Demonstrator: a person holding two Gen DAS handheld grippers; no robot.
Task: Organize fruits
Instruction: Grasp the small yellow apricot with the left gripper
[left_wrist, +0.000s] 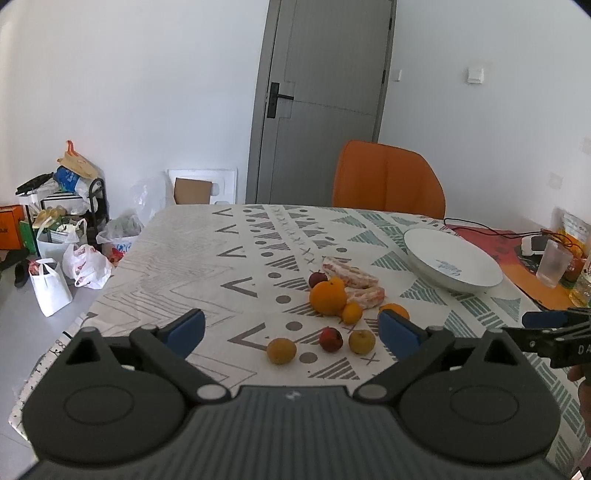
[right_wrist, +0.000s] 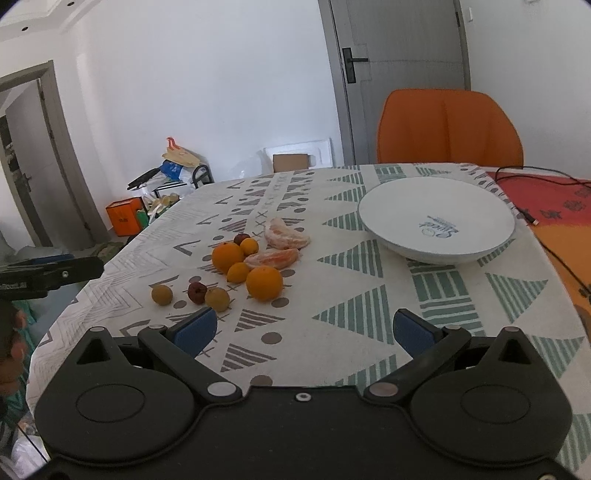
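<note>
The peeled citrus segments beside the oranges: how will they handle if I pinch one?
The peeled citrus segments show bare pulp, so likely soft and easy to crush. Curved and lying flat on the tablecloth, they probably won't roll, unlike the round orange beside them. The surface may be slippery.

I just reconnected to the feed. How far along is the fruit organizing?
Nothing looks done yet: the white bowl holds no fruit. Nothing is in hand either; the left gripper and right gripper are both open with nothing between the fingers. Left to do: everything. The two large oranges, the small fruits and the peeled citrus segments all lie on the tablecloth.
</note>
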